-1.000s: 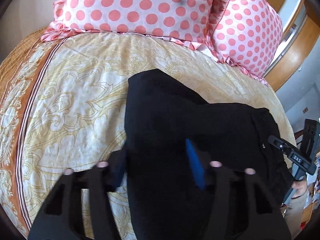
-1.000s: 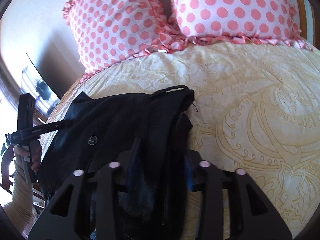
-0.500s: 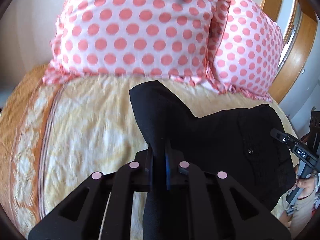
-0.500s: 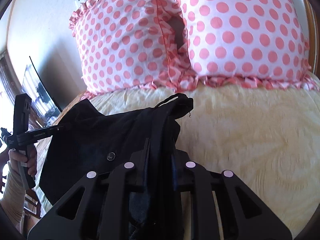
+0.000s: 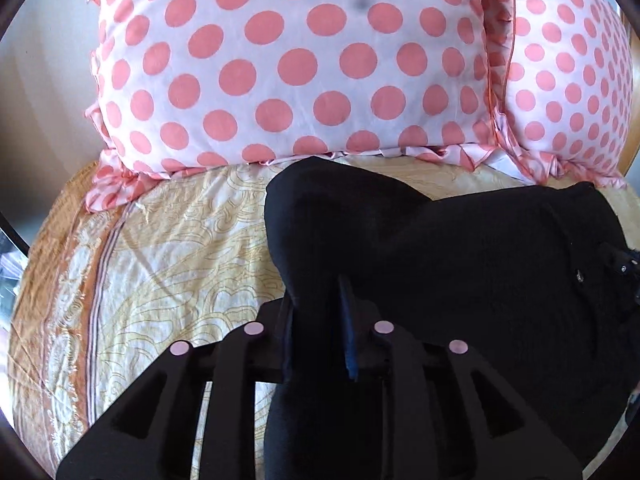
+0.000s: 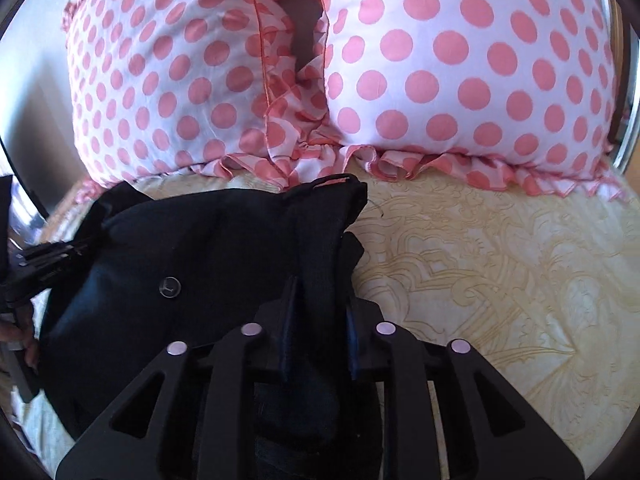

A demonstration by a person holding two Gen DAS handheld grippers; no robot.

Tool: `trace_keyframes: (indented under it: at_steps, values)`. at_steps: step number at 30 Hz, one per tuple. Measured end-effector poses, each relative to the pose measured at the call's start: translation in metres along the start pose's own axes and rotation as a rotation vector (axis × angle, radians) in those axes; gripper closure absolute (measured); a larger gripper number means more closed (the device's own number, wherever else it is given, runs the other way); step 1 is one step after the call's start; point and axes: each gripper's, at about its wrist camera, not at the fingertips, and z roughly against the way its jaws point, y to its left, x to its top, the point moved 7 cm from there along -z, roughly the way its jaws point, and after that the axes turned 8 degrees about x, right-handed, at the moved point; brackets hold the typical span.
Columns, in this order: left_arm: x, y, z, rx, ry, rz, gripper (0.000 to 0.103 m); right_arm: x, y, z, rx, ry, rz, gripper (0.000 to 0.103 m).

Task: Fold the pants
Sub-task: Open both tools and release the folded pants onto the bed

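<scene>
We've got the pants pinched at both ends, left gripper and right gripper clamped tight, cloth held just before the pillows. Looks mid-fold; next, lay them flat.

right tongs clamp black pants near polka-dot pillows.

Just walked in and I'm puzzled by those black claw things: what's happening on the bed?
A person is folding black pants on a bed, using two handheld grippers instead of bare hands. The left gripper is shut on one bunched edge of the fabric, and the right gripper is shut on another, near the waistband. The pants are held up close to the two polka-dot pillows, the fold not yet laid flat.
</scene>
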Motion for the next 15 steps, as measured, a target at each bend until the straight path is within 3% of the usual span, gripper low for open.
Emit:
trace_keyframes:
  at_steps: [2, 4, 6, 8, 12, 15]
  values:
    - [0.0, 0.007, 0.012, 0.016, -0.025, 0.012, 0.075, 0.0, -0.001, 0.011, -0.043, -0.015, 0.018, 0.061]
    - [-0.002, 0.016, 0.037, 0.059, -0.095, 0.021, 0.055, 0.0, -0.006, 0.035, -0.102, -0.076, 0.033, 0.047]
    - [-0.007, 0.018, 0.07, 0.067, -0.179, 0.014, 0.044, -0.001, -0.007, 0.06, -0.12, -0.136, 0.043, 0.047]
    - [-0.021, 0.008, 0.1, -0.003, -0.215, -0.001, 0.039, -0.012, 0.011, 0.084, -0.058, -0.165, 0.087, 0.047]
    - [-0.073, -0.029, 0.129, -0.174, -0.165, -0.039, 0.033, -0.046, 0.058, 0.083, 0.008, -0.068, 0.246, 0.047]
    - [-0.106, -0.056, 0.108, -0.187, -0.066, -0.088, 0.032, -0.072, 0.068, 0.056, -0.03, 0.066, 0.303, 0.047]
